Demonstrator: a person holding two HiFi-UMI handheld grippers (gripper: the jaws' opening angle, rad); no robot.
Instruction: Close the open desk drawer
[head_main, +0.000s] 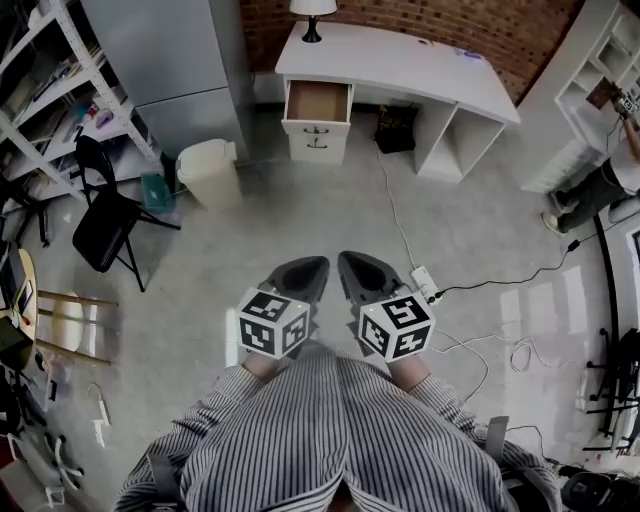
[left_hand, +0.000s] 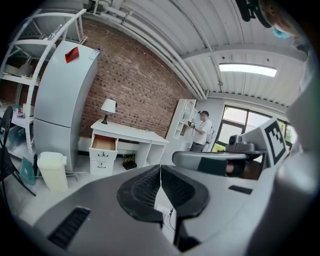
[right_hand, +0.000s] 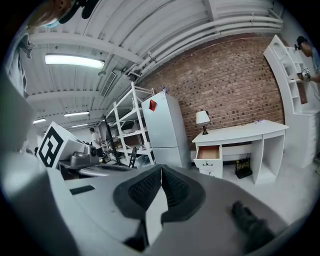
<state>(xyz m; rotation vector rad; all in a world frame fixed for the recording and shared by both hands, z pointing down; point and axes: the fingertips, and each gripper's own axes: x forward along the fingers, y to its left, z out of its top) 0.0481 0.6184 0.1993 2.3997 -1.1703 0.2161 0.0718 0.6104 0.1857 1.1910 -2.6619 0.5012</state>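
Head view puts the open drawer (head_main: 318, 101) at the desk's (head_main: 400, 60) left end, well apart from my left gripper (head_main: 305, 275) and right gripper (head_main: 360, 272), both pressed together on nothing, so walking over could, I judge, snag the floor cable (head_main: 398, 228).

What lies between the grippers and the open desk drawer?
Head view: bare floor up to the open drawer; a corded power strip lies right of that line, a white bin left.
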